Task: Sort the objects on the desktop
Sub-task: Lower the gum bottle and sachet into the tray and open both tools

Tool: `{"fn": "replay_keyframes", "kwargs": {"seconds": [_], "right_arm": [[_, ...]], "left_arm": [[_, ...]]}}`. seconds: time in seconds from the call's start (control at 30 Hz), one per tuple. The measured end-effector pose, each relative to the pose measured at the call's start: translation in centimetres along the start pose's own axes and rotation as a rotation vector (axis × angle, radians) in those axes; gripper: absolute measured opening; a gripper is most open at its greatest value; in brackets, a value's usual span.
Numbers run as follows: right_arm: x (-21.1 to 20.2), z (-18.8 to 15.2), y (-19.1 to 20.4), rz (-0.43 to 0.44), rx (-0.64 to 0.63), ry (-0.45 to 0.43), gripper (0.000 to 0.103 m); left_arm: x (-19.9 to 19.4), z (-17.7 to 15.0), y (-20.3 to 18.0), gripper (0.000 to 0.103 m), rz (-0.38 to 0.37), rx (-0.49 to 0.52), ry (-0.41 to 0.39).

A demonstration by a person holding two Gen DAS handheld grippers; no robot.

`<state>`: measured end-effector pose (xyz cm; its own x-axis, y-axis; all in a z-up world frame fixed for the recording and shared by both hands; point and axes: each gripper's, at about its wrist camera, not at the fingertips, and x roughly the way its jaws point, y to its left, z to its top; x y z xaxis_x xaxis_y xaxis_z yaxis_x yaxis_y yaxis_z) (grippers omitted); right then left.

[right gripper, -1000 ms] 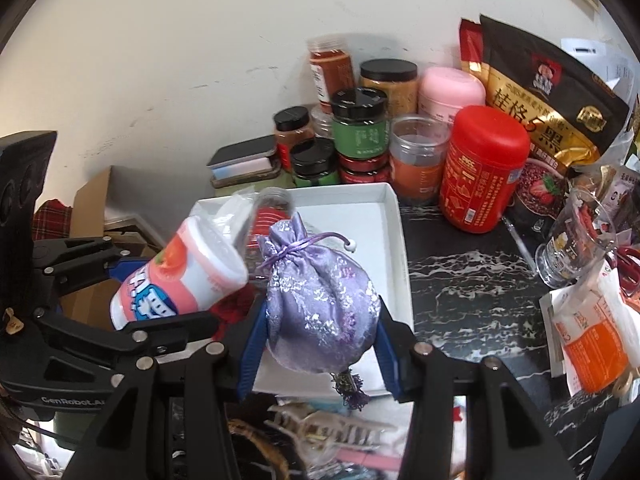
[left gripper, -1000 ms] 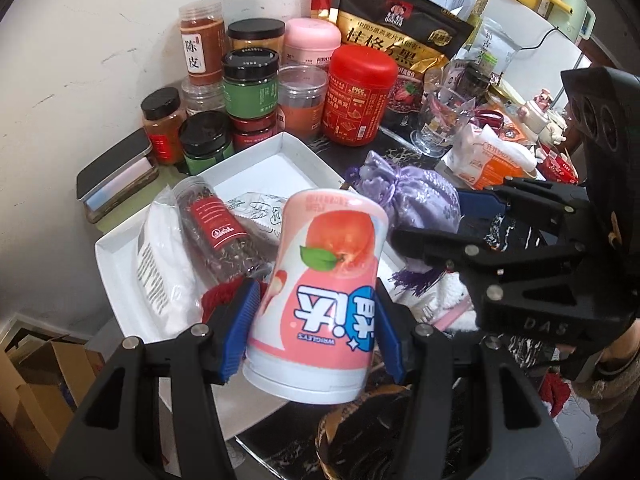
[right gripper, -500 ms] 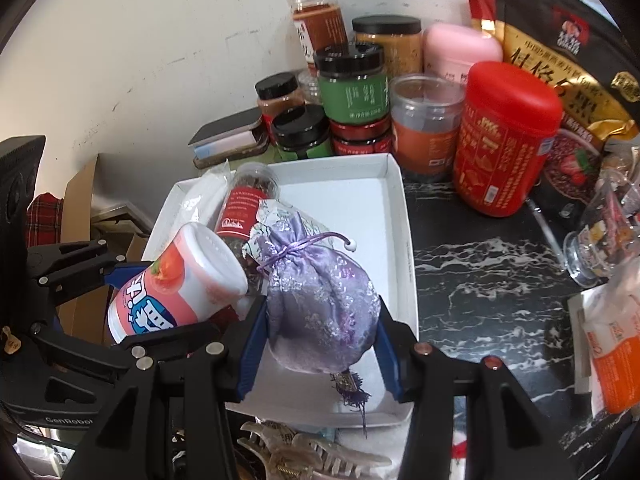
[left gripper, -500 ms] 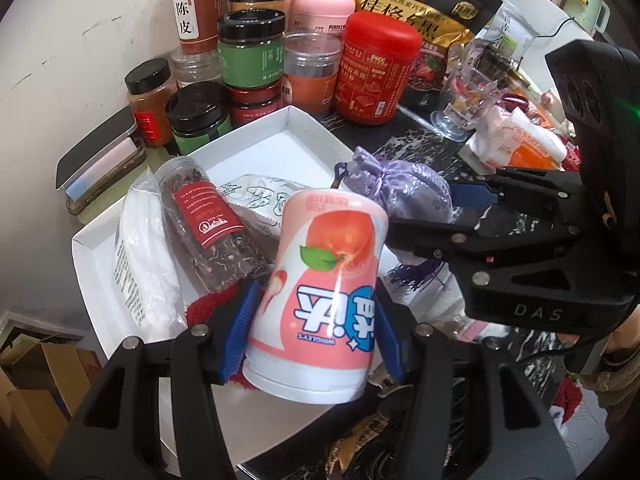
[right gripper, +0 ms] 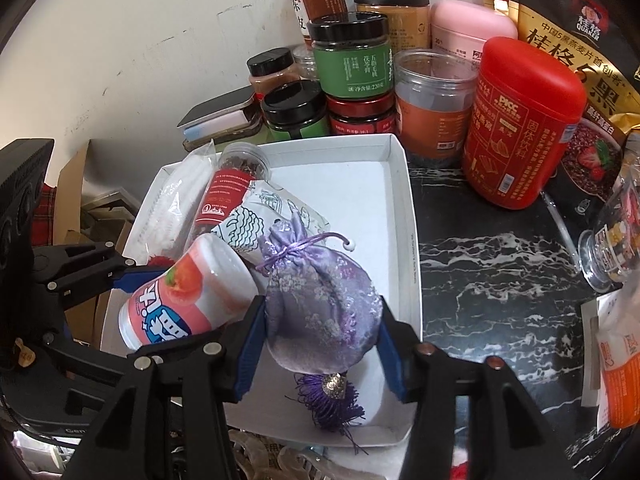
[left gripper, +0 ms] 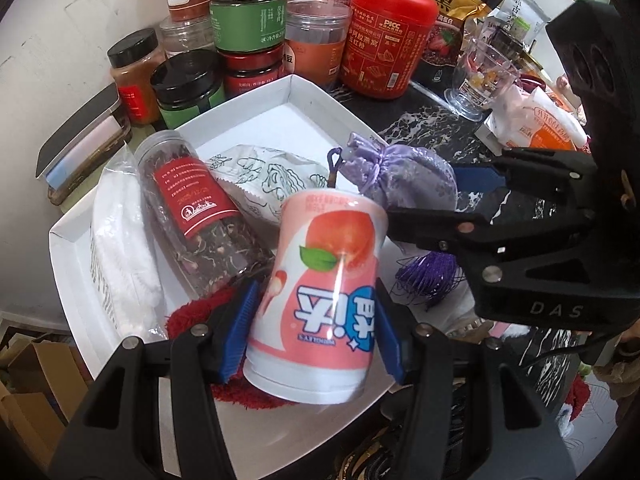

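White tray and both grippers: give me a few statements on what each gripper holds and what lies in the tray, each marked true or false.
1. The left gripper is shut on the pink peach-print gum bottle. True.
2. The right gripper is open with nothing in it. False: it is shut on the purple drawstring sachet.
3. A clear tea jar with a red label lies on its side in the white tray. True.
4. The red canister stands inside the tray. False: it stands outside it, on the black marbled tabletop.
5. The sachet hangs over the tray. True.
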<state>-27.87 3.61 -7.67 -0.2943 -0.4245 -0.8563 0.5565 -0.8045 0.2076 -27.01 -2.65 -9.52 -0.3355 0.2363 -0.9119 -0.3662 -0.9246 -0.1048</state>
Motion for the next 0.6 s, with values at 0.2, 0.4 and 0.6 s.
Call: {"fn": "replay_keyframes", "kwargs": {"seconds": [0.2,0.4,0.6], "right_arm": [[-0.9,-0.1,-0.2,0.005,0.022,-0.015,0.058],[-2.7,-0.3,-0.5,-0.004,0.041,-0.048,0.059],[-4.9,-1.0,-0.5,-0.020,0.050,-0.070,0.059]], "left_arm": [[-0.2,0.3,-0.4,0.056,0.008,0.013,0.004],[-1.8,0.5,-1.4,0.079,0.017,0.031,-0.048],[-2.7,0.8,-2.4,0.081,0.061,0.052,-0.052]]}}
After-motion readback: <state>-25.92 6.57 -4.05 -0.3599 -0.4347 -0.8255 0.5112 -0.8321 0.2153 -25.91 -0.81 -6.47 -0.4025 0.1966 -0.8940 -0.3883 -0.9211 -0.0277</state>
